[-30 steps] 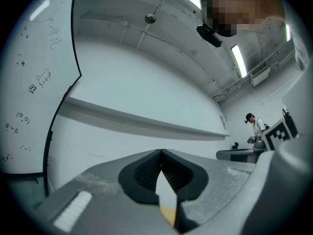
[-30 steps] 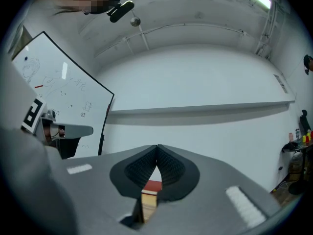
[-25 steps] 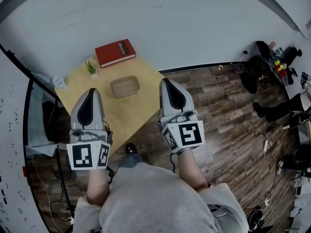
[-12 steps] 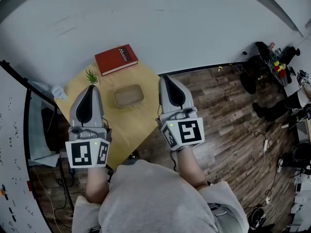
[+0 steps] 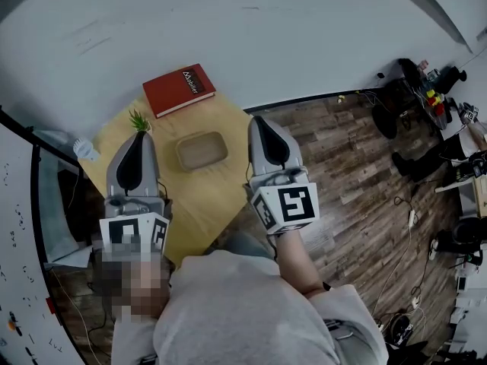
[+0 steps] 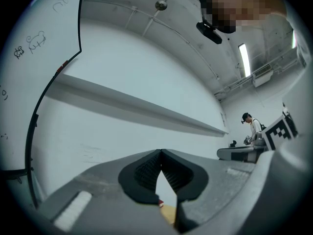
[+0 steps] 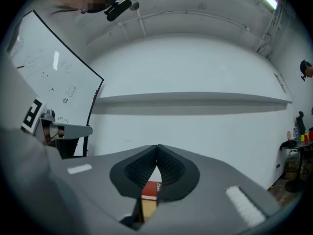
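Right now both claws hang in the air over a small wooden counter point(image 5: 217, 196), neither holding anything. Left claw point(image 5: 138, 138) — in the left gripper view its ribbed pads are pressed tip to tip with nothing pinched between them; only a sliver of counter and a speck of red show through the slot under the pads. Right claw point(image 5: 263, 122) is the same, closed tip to tip and empty, with a strip of red book point(image 5: 179, 90) showing through the slot under its pads in the right gripper view. A shallow tan tray point(image 5: 202, 150) lies flat on the counter between the two claws, just right of the left claw's nose and just left of the right claw's, touching neither. A small green plant point(image 5: 138, 120) stands just ahead of the left claw's tip. The red book lies flat at the counter's far corner, ahead of both claws and beyond the tray, nearer the left claw. A small white object point(image 5: 85, 150) sits off to the left of the left claw, too small to tell what it is. The right claw hangs over the counter's right edge, with wood-plank floor point(image 5: 358, 166) out to its right. A whiteboard point(image 6: 29, 58) stands left of the left claw — a person point(image 6: 252, 126) is far off to its right.
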